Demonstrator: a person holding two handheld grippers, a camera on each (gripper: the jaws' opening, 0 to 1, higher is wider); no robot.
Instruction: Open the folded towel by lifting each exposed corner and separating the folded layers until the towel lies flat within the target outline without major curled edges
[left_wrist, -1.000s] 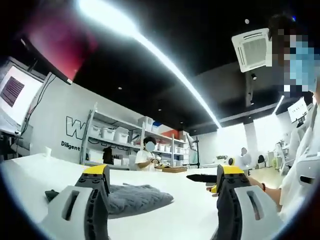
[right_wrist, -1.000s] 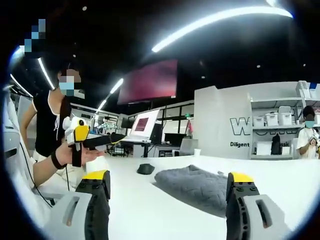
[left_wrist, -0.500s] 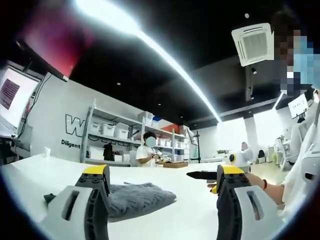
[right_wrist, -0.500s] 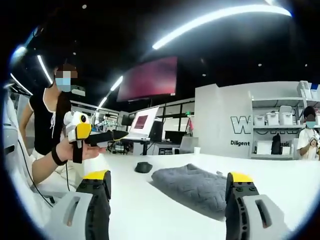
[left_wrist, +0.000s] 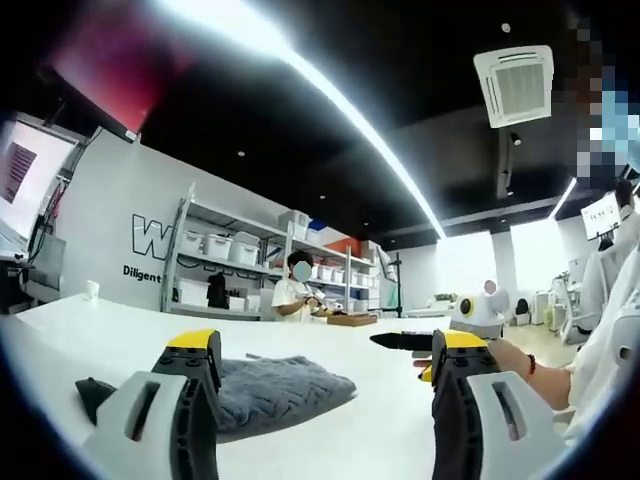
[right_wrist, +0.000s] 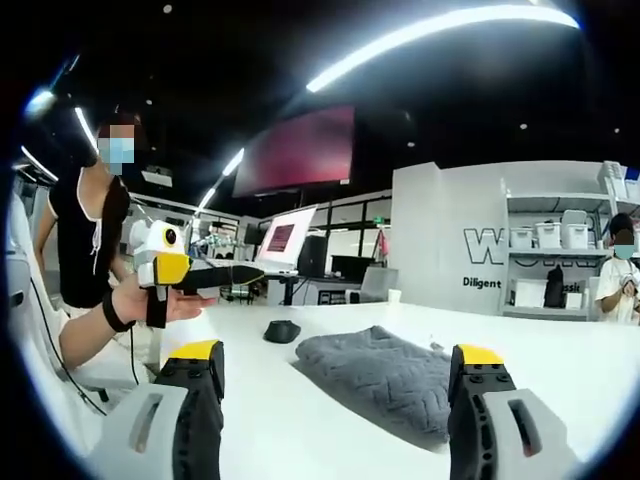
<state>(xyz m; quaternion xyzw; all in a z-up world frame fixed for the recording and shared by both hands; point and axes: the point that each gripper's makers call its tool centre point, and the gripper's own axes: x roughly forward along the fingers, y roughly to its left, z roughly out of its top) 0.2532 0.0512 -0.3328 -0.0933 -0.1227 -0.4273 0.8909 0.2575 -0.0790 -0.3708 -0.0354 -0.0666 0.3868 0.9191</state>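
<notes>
A grey quilted towel (left_wrist: 285, 385) lies folded on the white table (left_wrist: 380, 430), just beyond my left gripper (left_wrist: 325, 345), whose jaws stand wide open with nothing between them. In the right gripper view the same towel (right_wrist: 385, 370) sits ahead of my right gripper (right_wrist: 337, 352), also open and holding nothing. Neither gripper touches the cloth. The right gripper (left_wrist: 402, 341) comes into the left gripper view from the right, held in a hand above the table. In the right gripper view, the left gripper (right_wrist: 235, 274) hovers at the left in a hand.
A black mouse (right_wrist: 281, 331) lies on the table left of the towel, and shows as a dark mouse (left_wrist: 95, 390) behind my left jaw. Shelves with white bins (left_wrist: 230, 250) and a person (left_wrist: 297, 297) stand at the back. A laptop (right_wrist: 285, 238) sits beyond the table.
Both views have drifted a little and the towel looks slightly nearer. The towel itself lies as before, and both grippers stay open.
</notes>
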